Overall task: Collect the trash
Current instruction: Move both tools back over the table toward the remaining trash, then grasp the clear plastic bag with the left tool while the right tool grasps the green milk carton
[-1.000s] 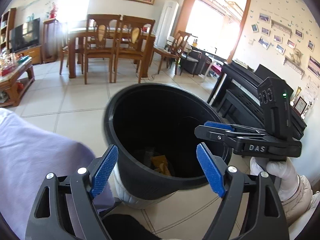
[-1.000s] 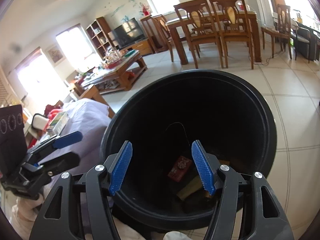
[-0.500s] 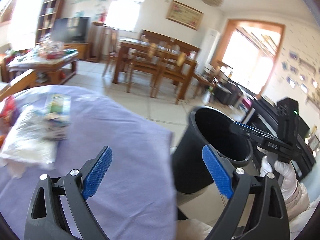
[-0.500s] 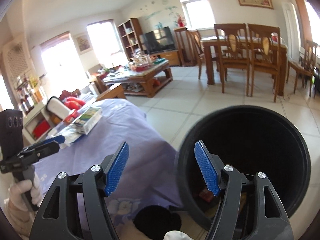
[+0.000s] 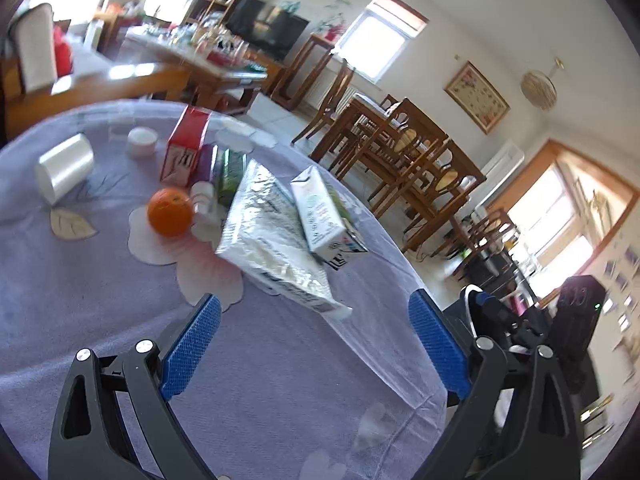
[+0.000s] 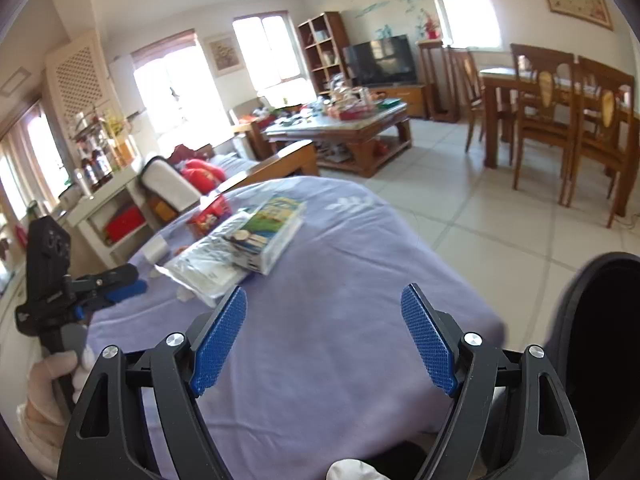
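Observation:
On the purple tablecloth [image 5: 100,304] lie a silvery plastic packet [image 5: 268,240], a white drink carton [image 5: 324,216] on it, an orange [image 5: 170,212], a red box [image 5: 186,148], a clear plastic cup on its side [image 5: 64,168] and a white lid [image 5: 141,140]. My left gripper [image 5: 316,344] is open and empty, above the cloth just short of the packet. My right gripper [image 6: 324,340] is open and empty over the table's near end; the packet [image 6: 208,264] and a green-printed box [image 6: 272,224] lie ahead of it. The black bin [image 6: 600,340] is at the right edge.
A wooden coffee table [image 6: 340,136] covered with items stands behind the table. A dining table with chairs [image 6: 560,112] stands at the far right on tiled floor [image 6: 500,220]. A sofa with red cushions [image 6: 200,172] is behind the purple table.
Both grippers have swung left, away from the black bin and over the purple table. The trash on the cloth has come into close view. Both stay open.

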{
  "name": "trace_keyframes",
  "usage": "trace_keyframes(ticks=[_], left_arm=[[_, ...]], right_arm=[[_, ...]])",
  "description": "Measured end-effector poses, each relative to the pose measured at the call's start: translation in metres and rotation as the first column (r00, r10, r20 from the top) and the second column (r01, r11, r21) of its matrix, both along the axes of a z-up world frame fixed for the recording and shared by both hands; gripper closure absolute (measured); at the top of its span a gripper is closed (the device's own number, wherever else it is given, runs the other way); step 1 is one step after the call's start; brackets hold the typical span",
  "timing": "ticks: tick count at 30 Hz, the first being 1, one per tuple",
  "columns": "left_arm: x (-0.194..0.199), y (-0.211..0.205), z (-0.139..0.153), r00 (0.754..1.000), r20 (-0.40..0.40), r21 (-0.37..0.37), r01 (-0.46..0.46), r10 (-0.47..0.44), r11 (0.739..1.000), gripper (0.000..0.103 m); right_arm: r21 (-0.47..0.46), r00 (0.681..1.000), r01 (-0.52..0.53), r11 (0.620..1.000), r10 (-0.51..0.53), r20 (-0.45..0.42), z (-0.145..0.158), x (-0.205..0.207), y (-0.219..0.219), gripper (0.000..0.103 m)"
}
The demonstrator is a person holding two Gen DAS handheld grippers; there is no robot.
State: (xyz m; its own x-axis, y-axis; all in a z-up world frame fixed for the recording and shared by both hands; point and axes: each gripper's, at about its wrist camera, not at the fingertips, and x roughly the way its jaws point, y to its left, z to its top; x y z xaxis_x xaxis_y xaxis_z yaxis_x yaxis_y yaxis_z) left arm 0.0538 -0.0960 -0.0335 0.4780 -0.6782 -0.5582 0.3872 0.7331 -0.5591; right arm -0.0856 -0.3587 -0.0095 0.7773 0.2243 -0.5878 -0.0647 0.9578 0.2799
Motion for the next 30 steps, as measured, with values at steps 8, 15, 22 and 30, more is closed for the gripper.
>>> trace_keyframes(ticks=[8, 15, 22, 30], left_arm=[[0.037, 0.013, -0.021, 0.99, -0.139, -0.12, -0.005, -0.012, 0.993, 0.009], [0.058, 0.003, -0.027, 0.986, -0.169, -0.114, -0.035, 0.015, 0.993, 0.012], [0.066, -0.006, -0.033, 0.983, -0.181, -0.142, -0.016, -0.01, 0.99, 0.05], [0.069, -0.015, -0.031, 0.99, -0.139, -0.102, 0.006, -0.02, 0.995, 0.089]], right_arm=[[0.078, 0.994, -0.056, 0.995, 0.063, -0.093, -0.01, 0.082, 0.039, 0.024], [0.088, 0.984, -0.063, 0.994, 0.077, -0.158, -0.023, 0.137, 0.059, 0.024], [0.114, 0.978, -0.051, 0.992, 0.073, -0.198, -0.041, 0.169, 0.068, 0.024], [0.125, 0.97, -0.054, 0.991, 0.082, -0.229, -0.057, 0.187, 0.071, 0.044]])
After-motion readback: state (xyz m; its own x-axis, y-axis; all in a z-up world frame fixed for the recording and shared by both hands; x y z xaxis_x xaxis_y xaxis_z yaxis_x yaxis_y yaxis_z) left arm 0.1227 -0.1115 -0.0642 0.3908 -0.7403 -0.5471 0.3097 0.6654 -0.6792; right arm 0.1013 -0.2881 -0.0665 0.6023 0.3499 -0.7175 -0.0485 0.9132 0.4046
